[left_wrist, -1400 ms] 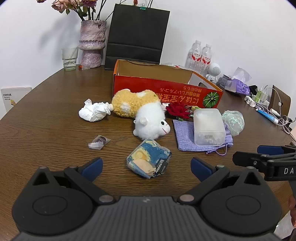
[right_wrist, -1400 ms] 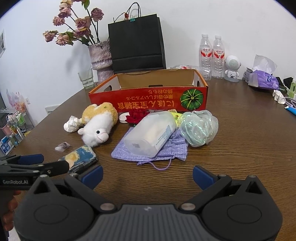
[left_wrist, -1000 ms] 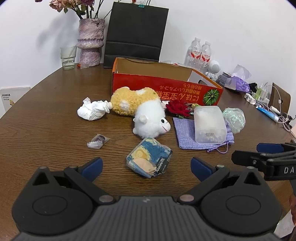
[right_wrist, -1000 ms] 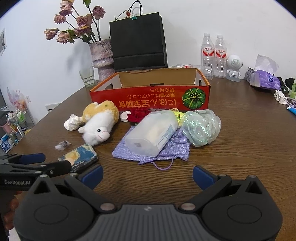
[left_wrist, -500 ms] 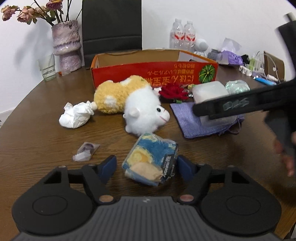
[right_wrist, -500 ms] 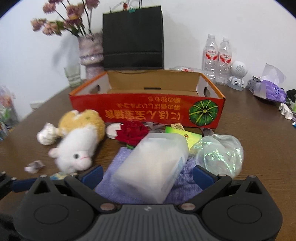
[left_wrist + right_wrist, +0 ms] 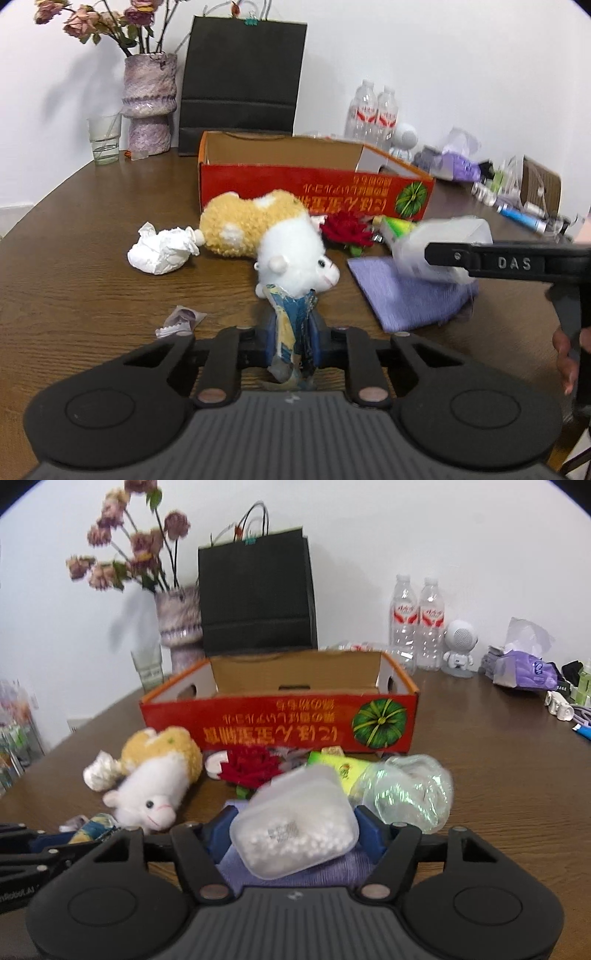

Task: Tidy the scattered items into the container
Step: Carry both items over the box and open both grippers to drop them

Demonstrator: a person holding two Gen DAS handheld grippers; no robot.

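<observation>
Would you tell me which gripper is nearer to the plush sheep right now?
Left. The left gripper, shut on the blue-and-yellow packet, sits just in front of the plush sheep. The right gripper, clamped on the translucent box, is farther off to the sheep's right.

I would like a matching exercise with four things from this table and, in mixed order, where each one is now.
Things:
1. blue and yellow packet
2. clear plastic box
3. red rose
4. crumpled white paper

Places:
A. on the table, just in front of the red cardboard box
B. between the fingers of the left hand-held gripper
C. on the table beside the plush toy
D. between the fingers of the right hand-held gripper

Pairs: 1-B, 2-D, 3-A, 4-C
</observation>
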